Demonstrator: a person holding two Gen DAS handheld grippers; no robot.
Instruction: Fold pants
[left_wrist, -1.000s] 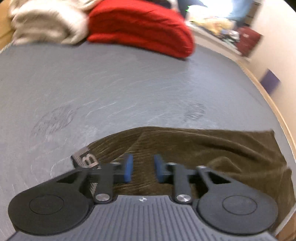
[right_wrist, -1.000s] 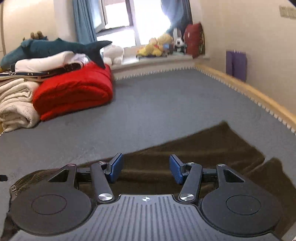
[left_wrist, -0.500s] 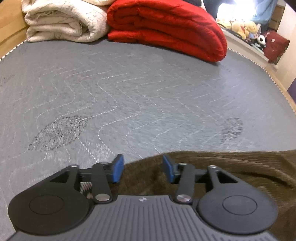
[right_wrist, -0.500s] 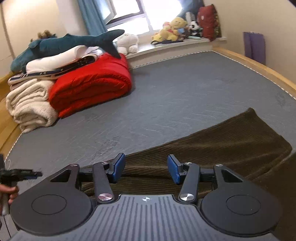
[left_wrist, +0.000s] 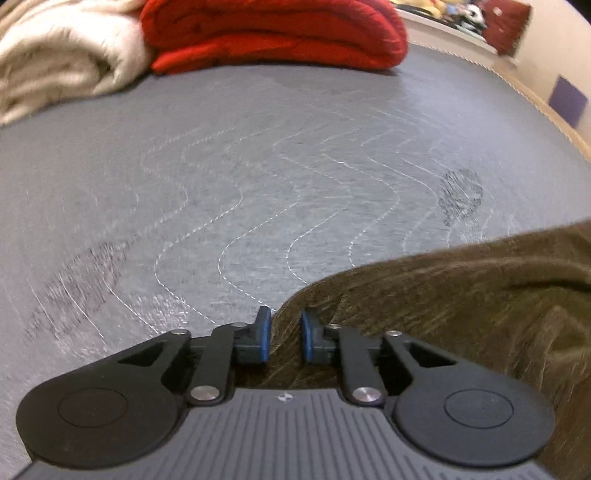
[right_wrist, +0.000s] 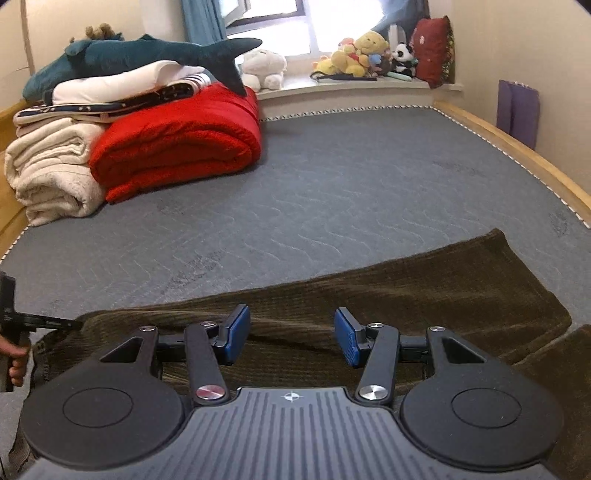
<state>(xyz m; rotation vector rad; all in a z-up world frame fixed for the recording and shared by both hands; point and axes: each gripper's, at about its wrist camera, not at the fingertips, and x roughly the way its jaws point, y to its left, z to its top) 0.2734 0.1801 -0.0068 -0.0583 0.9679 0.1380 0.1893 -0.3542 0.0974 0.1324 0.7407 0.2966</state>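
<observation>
Because these brown corduroy pants (right_wrist: 369, 295) are soft, limp and fairly thick, you should expect them to sag and drag on the grey mattress (right_wrist: 332, 192) rather than keep a shape. They lie spread across the near edge, running from about 9 to 3 o'clock in the right wrist view. Your left gripper (left_wrist: 284, 338) is nearly closed, pinching a cloth edge at what looks like the waist end. Your right gripper (right_wrist: 291, 338) hovers wide apart, holding nothing. Grip a hem or seam, where layers bunch firmly.
</observation>
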